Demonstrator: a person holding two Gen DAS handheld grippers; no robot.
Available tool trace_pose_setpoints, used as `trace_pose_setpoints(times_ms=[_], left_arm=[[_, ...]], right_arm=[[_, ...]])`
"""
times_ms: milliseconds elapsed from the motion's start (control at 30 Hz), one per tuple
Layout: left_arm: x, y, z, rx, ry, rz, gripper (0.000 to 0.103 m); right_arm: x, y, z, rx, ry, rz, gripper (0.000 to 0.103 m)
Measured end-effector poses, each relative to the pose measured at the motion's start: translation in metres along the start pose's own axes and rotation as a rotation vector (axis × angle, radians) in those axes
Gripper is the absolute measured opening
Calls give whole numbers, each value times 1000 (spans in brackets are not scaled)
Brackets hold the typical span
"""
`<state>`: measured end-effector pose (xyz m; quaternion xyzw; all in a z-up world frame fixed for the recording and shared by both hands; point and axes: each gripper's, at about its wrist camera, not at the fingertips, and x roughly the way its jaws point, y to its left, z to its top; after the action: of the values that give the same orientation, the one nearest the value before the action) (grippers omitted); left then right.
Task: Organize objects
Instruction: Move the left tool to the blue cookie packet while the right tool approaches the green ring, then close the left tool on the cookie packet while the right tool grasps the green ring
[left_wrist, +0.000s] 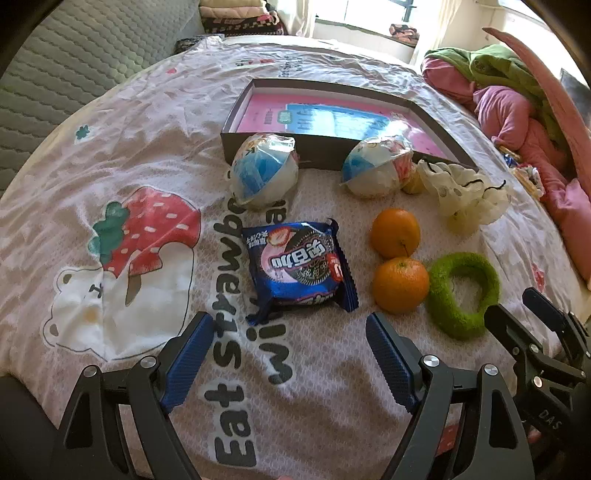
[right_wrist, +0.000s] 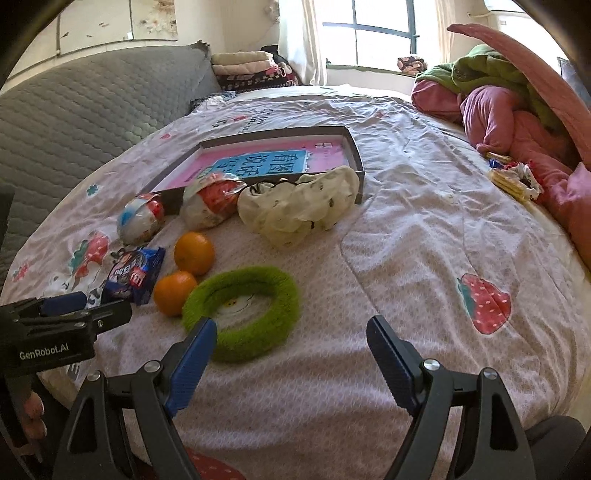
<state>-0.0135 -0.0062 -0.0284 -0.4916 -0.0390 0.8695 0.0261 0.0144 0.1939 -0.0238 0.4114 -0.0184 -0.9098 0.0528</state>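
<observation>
Left wrist: both grippers (left_wrist: 290, 341) (right_wrist: 291, 345) are gaping, empty; cookie pack (left_wrist: 299, 264) looking light, crinkly—pinch its sides.

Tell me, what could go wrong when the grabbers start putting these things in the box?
The two oranges touch each other on the soft bedspread, so lifting one might roll the other. The cookie packet is shiny and puffy and may slip from the open left gripper. The green fuzzy ring leans on an orange, so the right gripper could nudge it.
</observation>
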Motion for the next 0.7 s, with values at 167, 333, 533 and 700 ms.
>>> trace_pose_setpoints(times_ms=[167,333,533,700], left_arm=[[4,0,8,-1,-12,6,85],[12,1,15,-13,-8,18,85],[19,-2,21,-14,-7,32,85],[28,-4,25,-30,6,32,85]], right_arm=[[12,2,5,-17,19,-23,82],[23,-1,7,-14,44,-35,82],[34,-6,9,13,80,-6,82],[39,-2,10,-20,93,-34,75]])
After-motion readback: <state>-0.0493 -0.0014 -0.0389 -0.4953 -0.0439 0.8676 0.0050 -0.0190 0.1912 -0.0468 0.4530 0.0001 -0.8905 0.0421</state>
